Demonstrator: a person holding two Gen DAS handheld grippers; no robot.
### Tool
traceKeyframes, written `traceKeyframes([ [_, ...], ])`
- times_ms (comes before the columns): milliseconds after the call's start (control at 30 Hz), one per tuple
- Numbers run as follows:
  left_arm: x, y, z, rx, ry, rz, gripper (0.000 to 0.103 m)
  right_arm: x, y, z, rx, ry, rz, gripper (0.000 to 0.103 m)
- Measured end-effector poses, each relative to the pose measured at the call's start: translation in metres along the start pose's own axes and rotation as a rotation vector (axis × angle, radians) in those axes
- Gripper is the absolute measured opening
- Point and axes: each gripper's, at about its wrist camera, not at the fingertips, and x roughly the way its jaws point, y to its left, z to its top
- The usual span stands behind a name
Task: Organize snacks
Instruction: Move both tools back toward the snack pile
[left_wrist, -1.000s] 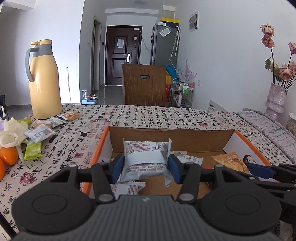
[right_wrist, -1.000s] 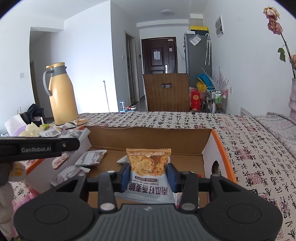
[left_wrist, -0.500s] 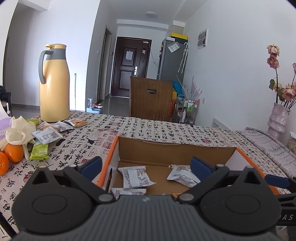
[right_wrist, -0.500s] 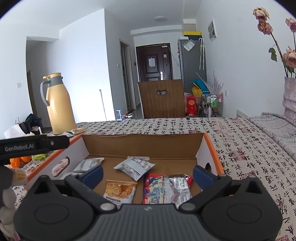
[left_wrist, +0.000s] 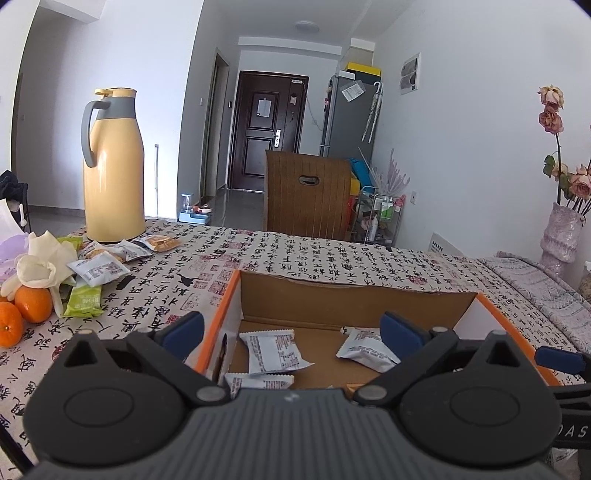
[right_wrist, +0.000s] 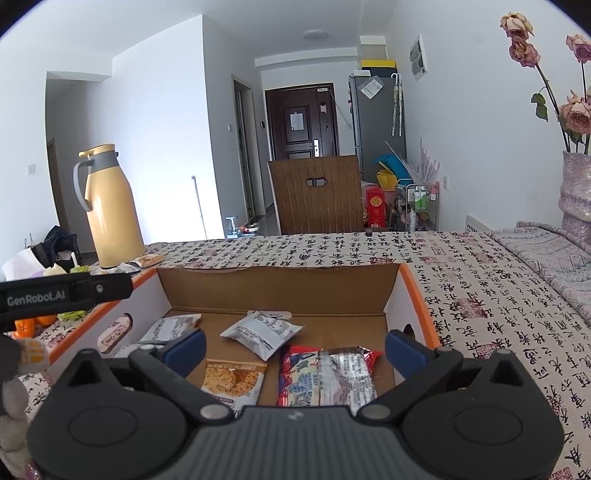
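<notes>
Both the left gripper (left_wrist: 291, 332) and right gripper (right_wrist: 295, 345) hang spread and empty over the cardboard box (right_wrist: 277, 288) (several packets already inside), so the loose snacks (left_wrist: 99, 271) beside the far-left flask (left_wrist: 112, 166) probably come next.

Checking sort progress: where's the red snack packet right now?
Right wrist view: the red packet lies flat in the cardboard box, right of the orange packet.

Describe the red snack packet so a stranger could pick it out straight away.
Find the open cardboard box with orange edges on the patterned tablecloth. On its floor, toward the right side, lies the red snack packet, flat beside an orange-printed packet. It is the only red and silver wrapper; the others are white or orange.
</notes>
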Motion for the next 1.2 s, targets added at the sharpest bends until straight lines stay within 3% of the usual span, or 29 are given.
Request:
traceKeyframes([
  [533, -0.055, -0.006, 0.003, 0.015, -0.007, -0.006, 0.103, -0.063, 0.001, -0.003, -0.039, -0.034, -0.032, 0.103],
  [1200, -0.109, 0.025, -0.048, -0.01, 0.084, 0.063, 0.103, -0.125, -0.034, -0.054, -0.012, 0.048, -0.138, 0.103],
])
